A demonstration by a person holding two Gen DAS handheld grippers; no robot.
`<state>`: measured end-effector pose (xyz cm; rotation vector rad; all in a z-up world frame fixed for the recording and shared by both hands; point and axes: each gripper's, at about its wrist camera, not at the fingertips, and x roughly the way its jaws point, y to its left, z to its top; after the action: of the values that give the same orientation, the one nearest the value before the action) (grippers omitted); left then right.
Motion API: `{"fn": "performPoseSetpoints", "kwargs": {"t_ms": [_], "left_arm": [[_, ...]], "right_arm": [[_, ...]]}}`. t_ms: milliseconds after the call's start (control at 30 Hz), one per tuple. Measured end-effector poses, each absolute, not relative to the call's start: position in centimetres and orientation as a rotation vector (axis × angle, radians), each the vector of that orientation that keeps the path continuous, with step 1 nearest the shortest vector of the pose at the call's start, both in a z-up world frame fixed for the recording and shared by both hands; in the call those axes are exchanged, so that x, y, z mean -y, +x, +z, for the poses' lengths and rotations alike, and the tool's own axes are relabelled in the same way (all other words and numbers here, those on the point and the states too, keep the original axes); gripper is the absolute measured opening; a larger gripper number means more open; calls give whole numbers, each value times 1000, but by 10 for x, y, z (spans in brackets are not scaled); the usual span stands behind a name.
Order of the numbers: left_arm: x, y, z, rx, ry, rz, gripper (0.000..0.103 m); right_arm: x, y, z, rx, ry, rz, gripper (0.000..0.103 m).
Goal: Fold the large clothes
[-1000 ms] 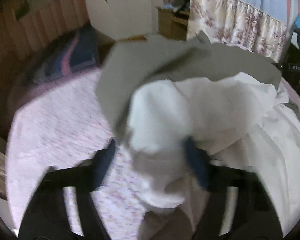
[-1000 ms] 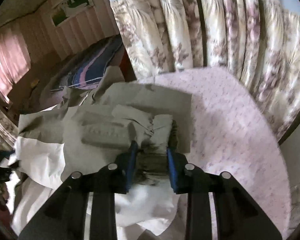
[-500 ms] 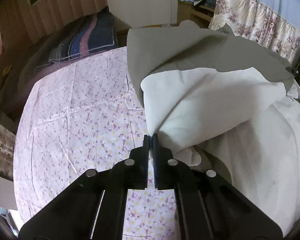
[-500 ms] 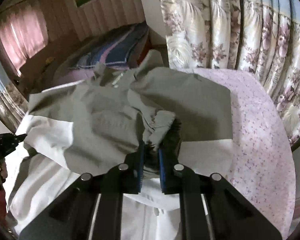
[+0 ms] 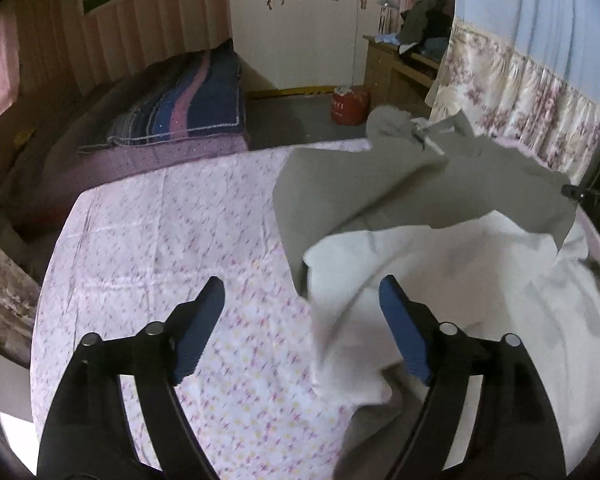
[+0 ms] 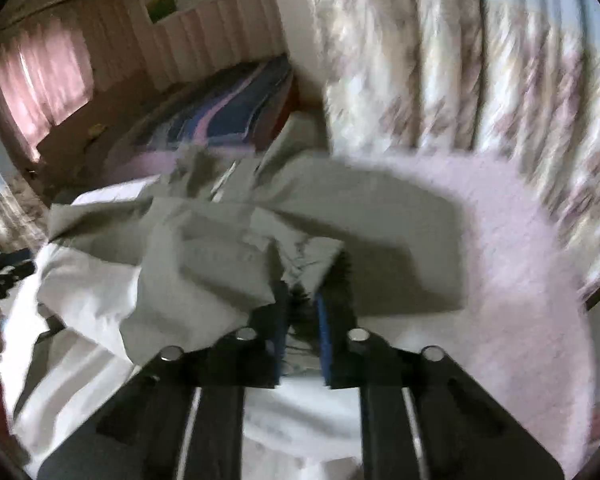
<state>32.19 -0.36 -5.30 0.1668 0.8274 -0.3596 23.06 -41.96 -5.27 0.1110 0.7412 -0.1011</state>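
A large garment, grey outside [image 5: 400,192] with a white lining [image 5: 440,280], lies crumpled on the floral sheet [image 5: 160,248]. In the left wrist view my left gripper [image 5: 302,300] is open, its blue pads wide apart, and a loose white corner of the lining hangs between them. In the right wrist view my right gripper [image 6: 302,300] is shut on a bunched grey fold of the garment [image 6: 308,256], held above the white lining [image 6: 80,300]. The left gripper shows as a dark shape at that view's left edge [image 6: 4,272].
The pink floral bed [image 6: 520,280] runs to floral curtains [image 6: 480,80] on the right. A striped blue blanket [image 5: 180,108], a white wardrobe [image 5: 300,20], a red container [image 5: 348,106] and a wooden desk [image 5: 396,68] stand beyond.
My left gripper, shut half a second ago, has opened wide and let the white corner go. My right gripper keeps its hold on the grey fold and is moving; its view is blurred.
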Motion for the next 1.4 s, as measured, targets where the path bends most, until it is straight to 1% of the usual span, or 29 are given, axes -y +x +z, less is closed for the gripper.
{"fn": "performPoseSetpoints", "kwargs": {"t_ms": [33,67,100,133,233,300,400,433,500,600,700,767,1000,1033,1100,1233,1300,1400], "left_arm": [[9,323,-49,-814,166,-361,88],[14,324,-46,-803,169,-364,90],[19,325,-44,-794,174,-369,91],[25,327,-44,-790,176,-376,91],[41,334,-48,-806,173,-410,91],[56,341,-56,-831,168,-432,89],[73,345,-67,-869,162,-461,79],[82,345,-71,-874,181,-469,78],[99,340,-80,-870,264,-456,78],[108,338,-94,-862,367,-401,79],[100,343,-105,-889,353,-406,80],[92,344,-107,-900,338,-419,81],[76,353,-126,-921,295,-459,97],[72,355,-126,-926,266,-463,97],[70,352,-121,-912,253,-453,96],[69,337,-94,-866,244,-433,95],[67,335,-78,-834,208,-444,97],[64,346,-60,-811,132,-443,98]], "right_arm": [[425,223,-42,-704,49,-188,9],[430,221,-40,-711,22,-235,9],[437,220,-42,-741,3,-270,9],[448,222,-51,-810,6,-288,9],[459,224,-80,-929,24,-278,10],[460,219,-82,-918,27,-267,12],[470,209,-65,-847,139,-246,15],[471,206,-59,-813,161,-239,17],[465,203,-49,-742,206,-173,29],[450,208,-56,-757,182,-108,29],[442,214,-74,-811,139,-93,28],[441,217,-88,-841,120,-93,28],[436,227,-110,-883,38,-97,28],[435,227,-110,-885,34,-98,28],[436,225,-102,-876,48,-89,29],[441,221,-70,-789,121,-44,33],[441,227,-60,-771,95,-50,42],[440,241,-58,-781,77,-47,43]]}}
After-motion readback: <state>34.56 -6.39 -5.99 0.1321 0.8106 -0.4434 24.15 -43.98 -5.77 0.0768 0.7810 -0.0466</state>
